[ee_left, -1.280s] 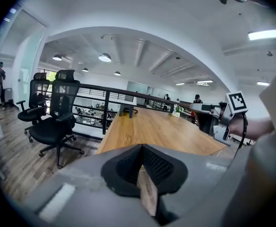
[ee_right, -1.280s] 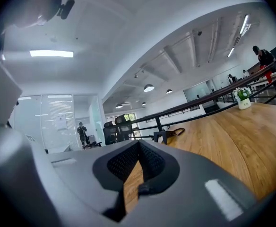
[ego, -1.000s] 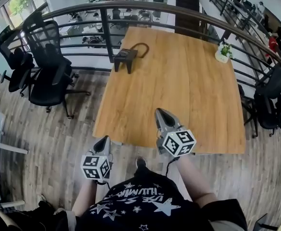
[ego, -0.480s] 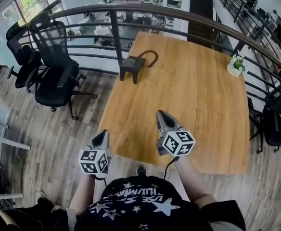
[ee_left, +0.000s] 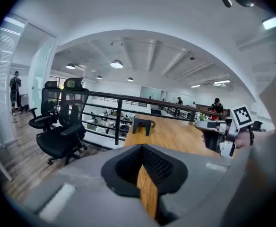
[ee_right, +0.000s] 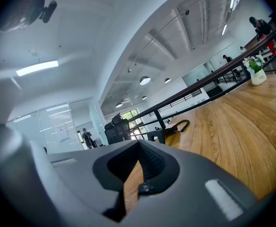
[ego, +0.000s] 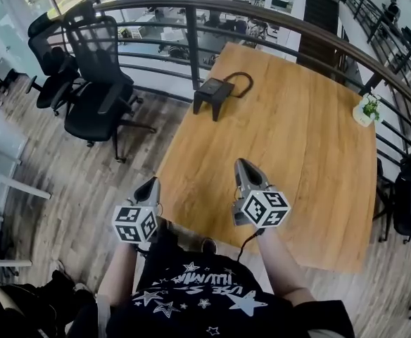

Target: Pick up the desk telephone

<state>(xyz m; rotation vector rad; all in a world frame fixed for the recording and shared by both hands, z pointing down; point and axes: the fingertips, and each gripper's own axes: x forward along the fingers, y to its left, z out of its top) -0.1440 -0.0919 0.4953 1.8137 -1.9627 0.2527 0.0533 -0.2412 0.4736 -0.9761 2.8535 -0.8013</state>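
Observation:
The desk telephone [ego: 216, 90] is a dark, low object with a looped black cord [ego: 243, 80], at the far left corner of the wooden table [ego: 297, 153]. It also shows small in the left gripper view [ee_left: 142, 124] and in the right gripper view [ee_right: 162, 135]. My left gripper [ego: 149, 186] hangs over the floor just short of the table's near edge, jaws shut and empty [ee_left: 142, 147]. My right gripper [ego: 243, 165] is over the table's near part, shut with nothing in it [ee_right: 139, 144]. Both are well short of the telephone.
A dark metal railing [ego: 191, 37] runs round the table's far and right sides. Black office chairs [ego: 96, 83] stand on the wood floor to the left. A small potted plant [ego: 365, 111] sits at the table's far right edge. More chairs [ego: 409, 196] stand at the right.
The table and telephone have come nearer and lower in the head view as the person steps forward. Both grippers have travelled along with the person, still shut.

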